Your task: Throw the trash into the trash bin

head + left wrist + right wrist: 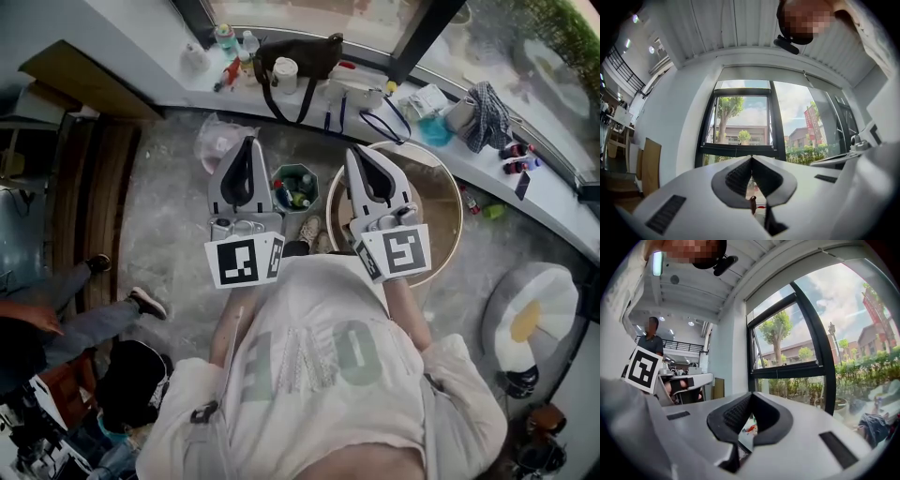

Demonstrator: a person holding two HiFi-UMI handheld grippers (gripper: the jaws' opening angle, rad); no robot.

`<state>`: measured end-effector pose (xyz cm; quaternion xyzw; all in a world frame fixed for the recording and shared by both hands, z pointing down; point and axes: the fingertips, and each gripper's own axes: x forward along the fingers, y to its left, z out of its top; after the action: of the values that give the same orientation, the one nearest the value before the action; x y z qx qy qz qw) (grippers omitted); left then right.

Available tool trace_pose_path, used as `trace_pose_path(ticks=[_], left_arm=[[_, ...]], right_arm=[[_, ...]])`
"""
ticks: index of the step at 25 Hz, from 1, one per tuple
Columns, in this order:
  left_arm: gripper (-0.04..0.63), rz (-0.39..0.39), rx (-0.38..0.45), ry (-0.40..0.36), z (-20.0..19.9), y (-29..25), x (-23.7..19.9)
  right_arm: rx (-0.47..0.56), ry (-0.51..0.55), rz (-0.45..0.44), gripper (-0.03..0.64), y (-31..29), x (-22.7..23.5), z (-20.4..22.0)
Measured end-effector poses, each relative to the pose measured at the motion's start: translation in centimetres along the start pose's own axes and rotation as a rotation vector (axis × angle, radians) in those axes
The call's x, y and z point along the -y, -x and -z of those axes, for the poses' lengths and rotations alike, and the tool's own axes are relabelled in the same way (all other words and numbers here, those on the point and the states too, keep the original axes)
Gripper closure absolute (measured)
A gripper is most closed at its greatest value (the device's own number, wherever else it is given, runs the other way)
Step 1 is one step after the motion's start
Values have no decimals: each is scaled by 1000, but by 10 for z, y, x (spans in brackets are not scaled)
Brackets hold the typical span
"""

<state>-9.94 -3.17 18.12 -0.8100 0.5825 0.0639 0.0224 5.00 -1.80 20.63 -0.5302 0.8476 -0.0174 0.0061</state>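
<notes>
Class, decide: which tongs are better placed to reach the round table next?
Probably right: the right tongs hang over the round table; the left tongs hover beyond the trash bin.

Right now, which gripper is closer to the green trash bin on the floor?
Left, going by the head view. The left gripper hangs just beside the trash bin, at its left edge; the right gripper is further off to its right, over the round table.

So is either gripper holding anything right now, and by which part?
Nothing is held. The left gripper and the right gripper are both shut, their tips touching each other, with nothing pinched between them.
</notes>
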Motion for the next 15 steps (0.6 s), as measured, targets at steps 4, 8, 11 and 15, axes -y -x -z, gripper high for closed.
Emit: trace_pose_path(ticks=[4, 8, 11, 15], left_arm=[[584, 12, 12, -4, -3, 1, 3], [584, 27, 14, -7, -3, 0, 6], [584, 34, 14, -4, -2, -1, 8], [584, 35, 17, 1, -3, -1, 8]], right_arm=[[9, 18, 20, 603, 1, 2, -2], [13, 15, 24, 603, 1, 2, -2], [10, 16, 29, 603, 3, 3, -1], [8, 18, 35, 603, 7, 4, -1]])
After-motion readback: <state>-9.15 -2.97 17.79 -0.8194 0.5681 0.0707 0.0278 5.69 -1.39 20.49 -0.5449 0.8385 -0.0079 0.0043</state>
